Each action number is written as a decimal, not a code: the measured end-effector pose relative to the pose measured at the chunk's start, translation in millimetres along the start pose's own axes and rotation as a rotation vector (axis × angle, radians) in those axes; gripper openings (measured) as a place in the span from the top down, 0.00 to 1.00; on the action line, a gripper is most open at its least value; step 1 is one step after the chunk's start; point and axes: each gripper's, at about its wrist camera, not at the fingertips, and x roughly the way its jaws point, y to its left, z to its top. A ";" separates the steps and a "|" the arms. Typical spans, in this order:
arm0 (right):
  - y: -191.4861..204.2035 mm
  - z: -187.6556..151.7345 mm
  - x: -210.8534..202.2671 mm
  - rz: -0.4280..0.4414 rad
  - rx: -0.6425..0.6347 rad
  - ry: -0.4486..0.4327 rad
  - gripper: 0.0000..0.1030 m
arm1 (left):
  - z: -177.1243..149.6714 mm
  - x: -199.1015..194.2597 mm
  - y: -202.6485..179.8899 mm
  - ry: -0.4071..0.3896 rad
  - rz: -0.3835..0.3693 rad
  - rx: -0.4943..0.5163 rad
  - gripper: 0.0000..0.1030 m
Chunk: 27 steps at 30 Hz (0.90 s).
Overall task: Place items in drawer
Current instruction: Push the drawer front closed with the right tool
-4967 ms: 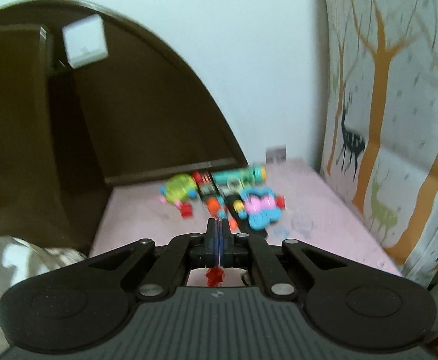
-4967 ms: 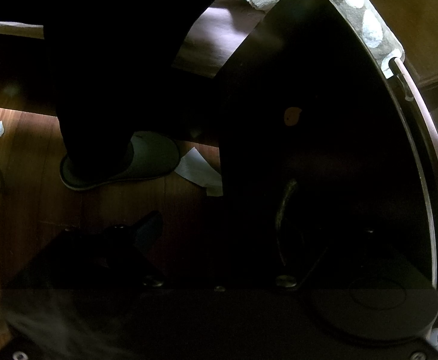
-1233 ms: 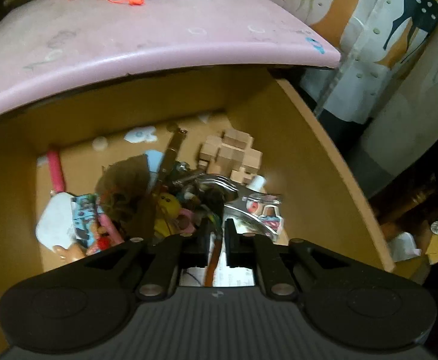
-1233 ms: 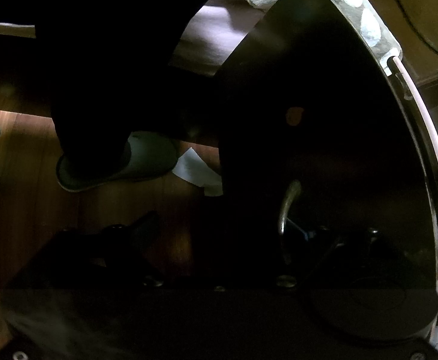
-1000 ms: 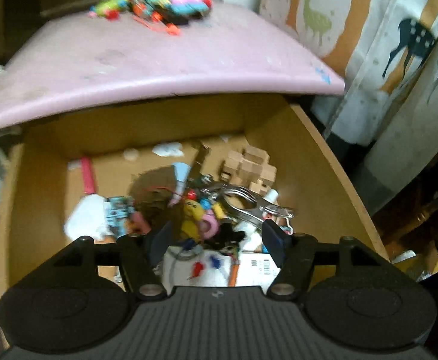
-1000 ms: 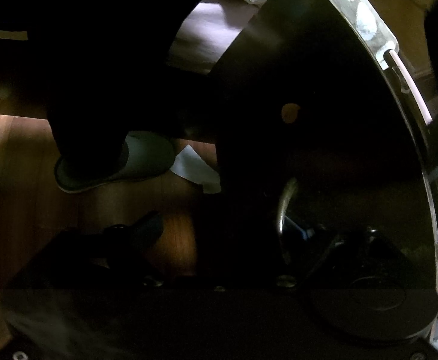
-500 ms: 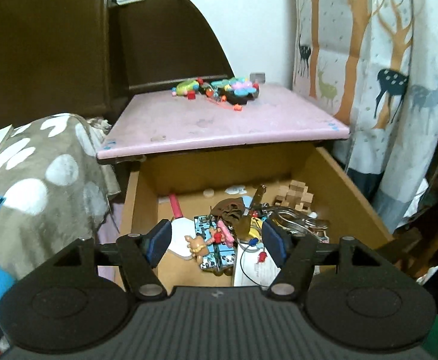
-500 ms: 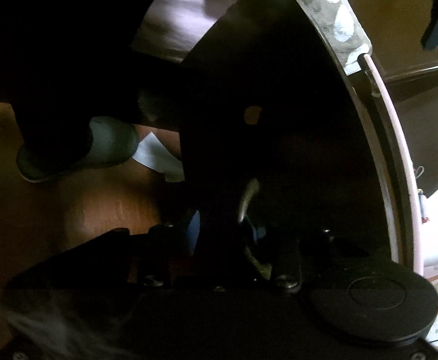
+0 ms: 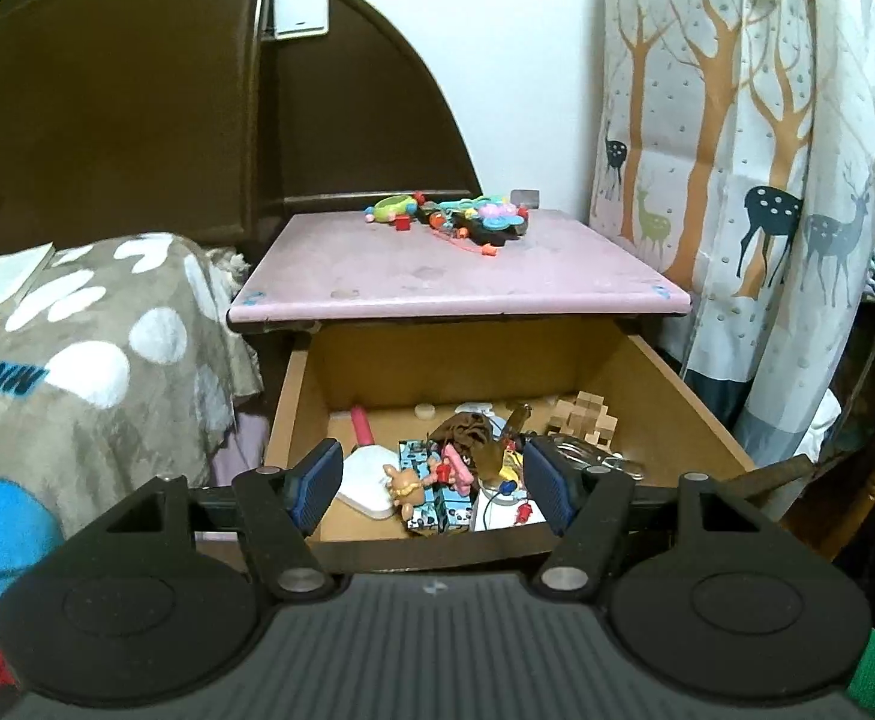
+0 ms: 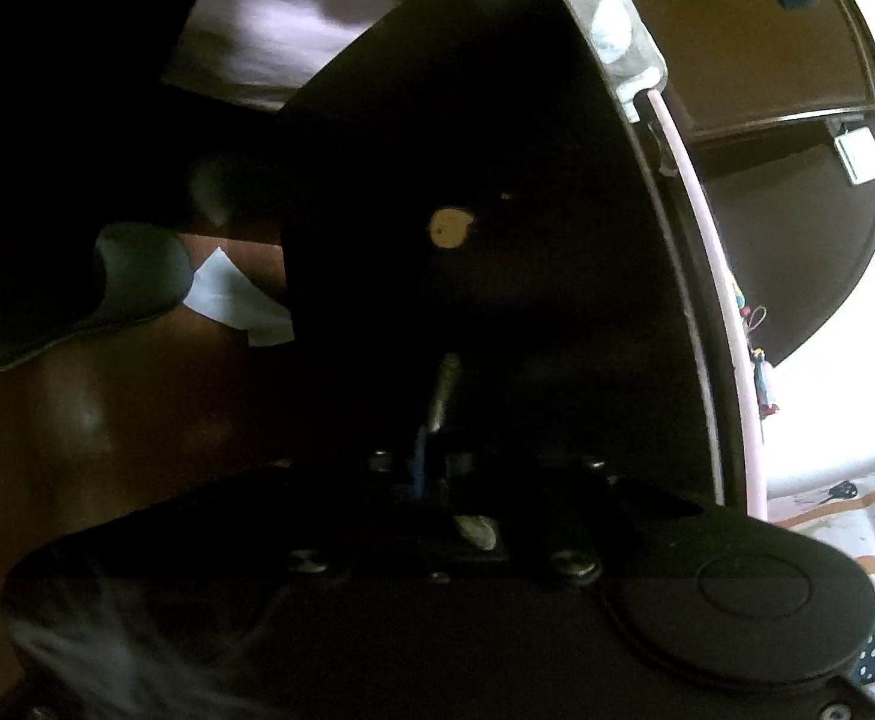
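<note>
Behind the fingers rises a dark headboard (image 9: 137, 108), with a spotted blanket (image 9: 77, 348) off to their left. Straight ahead sits the pink-topped nightstand (image 9: 455, 282), its drawer (image 9: 665, 396) pulled open just beyond the fingertips and already cluttered. The left gripper (image 9: 434, 483) hangs empty, fingers wide apart. More toys (image 9: 449, 213) wait on the top, well beyond; fetching one looks like the next move. The right gripper (image 10: 434, 468) seems pinched on the drawer handle (image 10: 444, 390), holding it open.
</note>
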 end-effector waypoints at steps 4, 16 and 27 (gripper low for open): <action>1.0 -1.4 1.4 -0.015 -0.022 -0.006 1.00 | -1.3 1.8 6.9 0.005 -0.006 -0.040 0.36; -38.5 4.3 43.2 -0.012 0.028 0.068 1.00 | -3.3 11.5 18.1 0.015 -0.017 -0.084 0.36; -60.5 2.9 91.8 -0.033 -0.059 0.064 1.00 | -1.6 30.5 24.6 0.043 -0.002 -0.107 0.36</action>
